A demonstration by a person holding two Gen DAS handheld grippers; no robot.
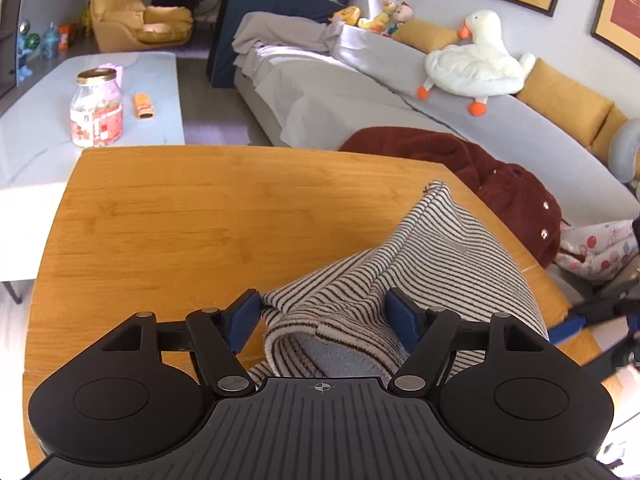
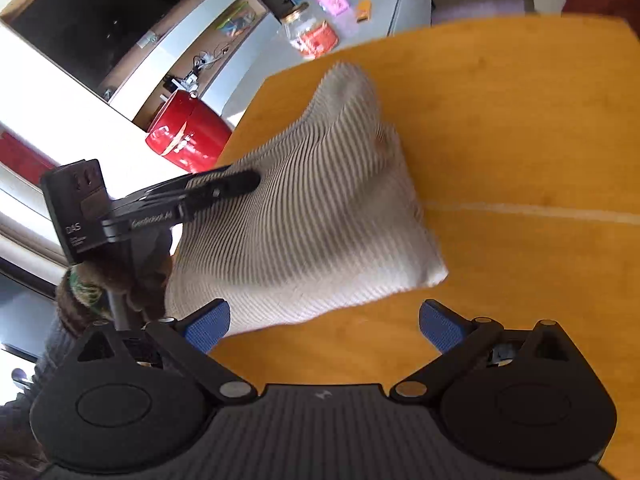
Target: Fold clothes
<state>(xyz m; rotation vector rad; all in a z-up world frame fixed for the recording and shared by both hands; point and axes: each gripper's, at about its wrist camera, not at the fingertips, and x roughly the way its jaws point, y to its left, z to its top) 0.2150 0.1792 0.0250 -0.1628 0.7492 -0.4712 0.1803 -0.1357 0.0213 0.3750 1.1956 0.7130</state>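
The left wrist camera sits just behind the left gripper and looks forward and downward along its fingers, very near the wooden table. The striped garment lies from 6 towards 2 o'clock, and the grey sofa stands far off at 1 o'clock.

The right wrist camera looks down over the right gripper, also close to the table, and it is rolled, so the room leans. Both views share the table, the garment and the jar at 11 o'clock. The right view also shows the left gripper at 9 o'clock.
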